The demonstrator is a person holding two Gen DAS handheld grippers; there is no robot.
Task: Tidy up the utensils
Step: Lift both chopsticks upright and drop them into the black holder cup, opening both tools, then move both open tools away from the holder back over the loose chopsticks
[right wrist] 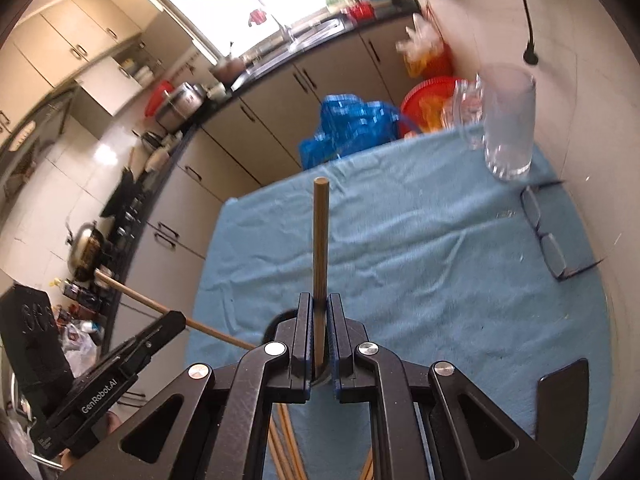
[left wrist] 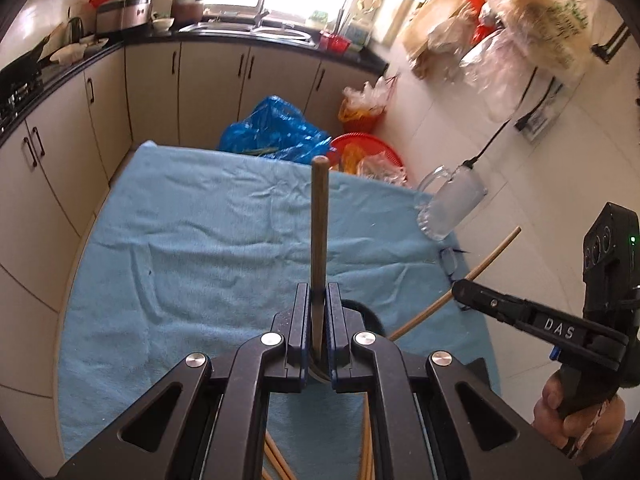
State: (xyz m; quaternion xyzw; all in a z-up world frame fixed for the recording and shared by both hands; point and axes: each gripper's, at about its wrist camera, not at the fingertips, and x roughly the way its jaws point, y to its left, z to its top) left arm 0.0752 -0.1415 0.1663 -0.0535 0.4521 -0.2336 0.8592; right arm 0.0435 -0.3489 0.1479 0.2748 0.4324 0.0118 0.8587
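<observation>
My left gripper point(left wrist: 319, 300) is shut on a brown wooden chopstick point(left wrist: 319, 216) that points forward above the blue cloth point(left wrist: 192, 248). My right gripper point(right wrist: 319, 302) is shut on another wooden chopstick point(right wrist: 321, 236) held above the cloth. In the left wrist view the right gripper point(left wrist: 460, 290) shows at the right with its chopstick point(left wrist: 488, 258). In the right wrist view the left gripper point(right wrist: 176, 320) shows at the lower left with its chopstick point(right wrist: 132, 294). Several more chopsticks point(left wrist: 276, 458) lie on the cloth below the grippers. A clear glass mug point(right wrist: 508, 120) stands at the cloth's far right edge.
Folded glasses point(right wrist: 544, 236) lie on the cloth near the mug. A dark flat object point(right wrist: 564, 404) lies at the right front. Beyond the table are a blue plastic bag point(left wrist: 276, 128), a red basket point(left wrist: 368, 156), cabinets and a wall on the right.
</observation>
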